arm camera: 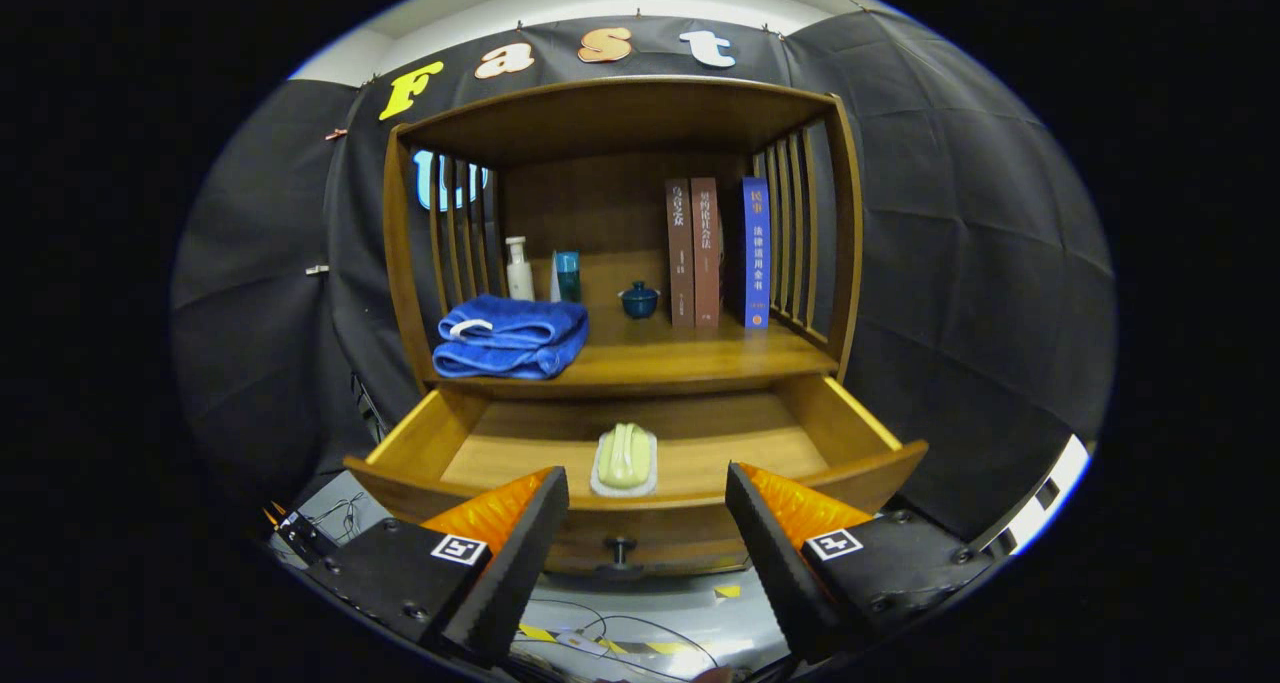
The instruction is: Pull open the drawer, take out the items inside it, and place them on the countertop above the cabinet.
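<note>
The gripper hangs low in the frame with its fingers spread wide and empty, bracketing the drawer, already pulled out. Just beyond them at centre lies the pale green item, within reach; the countertop above carries a blue towel.

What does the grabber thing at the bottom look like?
The gripper has two wedge-shaped fingers with ridged, saw-like inner faces, wide apart with nothing between them. Each sits on a flat black block held by small screws. Each block carries a square black-and-white marker.
</note>
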{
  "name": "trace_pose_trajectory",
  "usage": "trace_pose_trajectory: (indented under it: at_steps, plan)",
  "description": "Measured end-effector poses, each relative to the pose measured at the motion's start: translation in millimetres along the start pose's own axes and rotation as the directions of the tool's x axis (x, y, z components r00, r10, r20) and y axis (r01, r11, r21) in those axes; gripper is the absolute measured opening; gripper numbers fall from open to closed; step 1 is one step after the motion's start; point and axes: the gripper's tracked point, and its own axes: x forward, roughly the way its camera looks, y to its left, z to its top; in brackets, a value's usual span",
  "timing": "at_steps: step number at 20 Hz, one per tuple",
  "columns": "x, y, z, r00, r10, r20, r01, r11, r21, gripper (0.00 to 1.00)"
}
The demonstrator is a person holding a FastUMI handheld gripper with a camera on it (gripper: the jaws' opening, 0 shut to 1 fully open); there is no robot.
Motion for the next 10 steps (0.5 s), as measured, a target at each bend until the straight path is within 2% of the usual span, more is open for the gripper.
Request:
trace_pose_trajectory:
  at_steps: [3, 5, 8, 10]
  plan:
    - [30, 11, 24, 0.994, 0.013, -0.108, -0.009, 0.999, 0.034, 1.0]
    - [56, 15, 33, 0.986, 0.013, -0.164, -0.012, 1.0, 0.008, 1.0]
    - [97, 10, 24, 0.966, -0.031, -0.258, 0.021, 0.999, -0.041, 1.0]
    - [122, 14, 10, 0.944, -0.028, -0.329, 0.022, 1.0, -0.022, 1.0]
